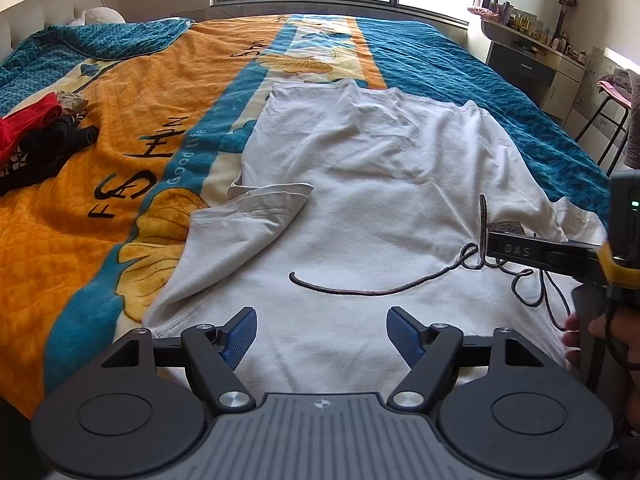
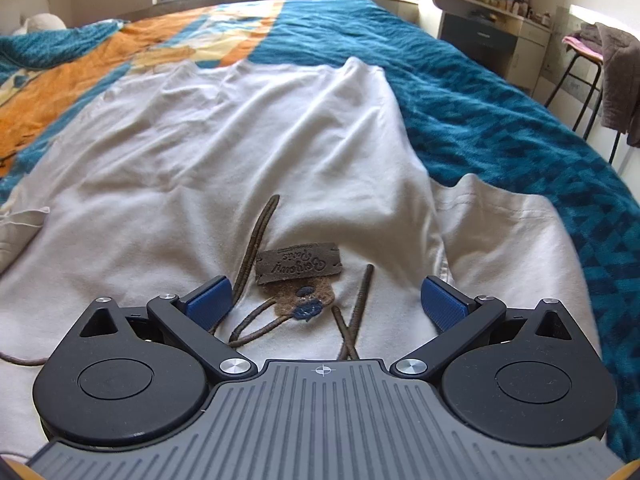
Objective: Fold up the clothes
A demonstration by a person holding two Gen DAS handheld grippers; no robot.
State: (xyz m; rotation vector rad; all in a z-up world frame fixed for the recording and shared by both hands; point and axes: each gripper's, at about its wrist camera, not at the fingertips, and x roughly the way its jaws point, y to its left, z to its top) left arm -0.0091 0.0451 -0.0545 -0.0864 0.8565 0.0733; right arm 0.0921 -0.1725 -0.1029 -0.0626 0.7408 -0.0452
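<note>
A white T-shirt [image 1: 360,184] lies spread on the bed, with brown cord lettering [image 1: 360,290] across its chest. Its left sleeve [image 1: 264,204] is folded inward onto the body. My left gripper [image 1: 321,334] is open and empty, low over the shirt's near part. In the right wrist view the shirt [image 2: 240,140] fills the middle, with a brown patch label [image 2: 298,266] and cords near the fingers. My right gripper [image 2: 325,302] is open and empty just above that label. The right sleeve [image 2: 500,232] lies spread out to the right. The right gripper's body shows at the right edge of the left wrist view [image 1: 560,258].
The bed has an orange and teal blanket [image 1: 120,140]. A pile of red and black clothes [image 1: 36,136] lies at its left. A desk with drawers [image 1: 532,64] and a chair draped with cloth [image 2: 600,72] stand to the right of the bed.
</note>
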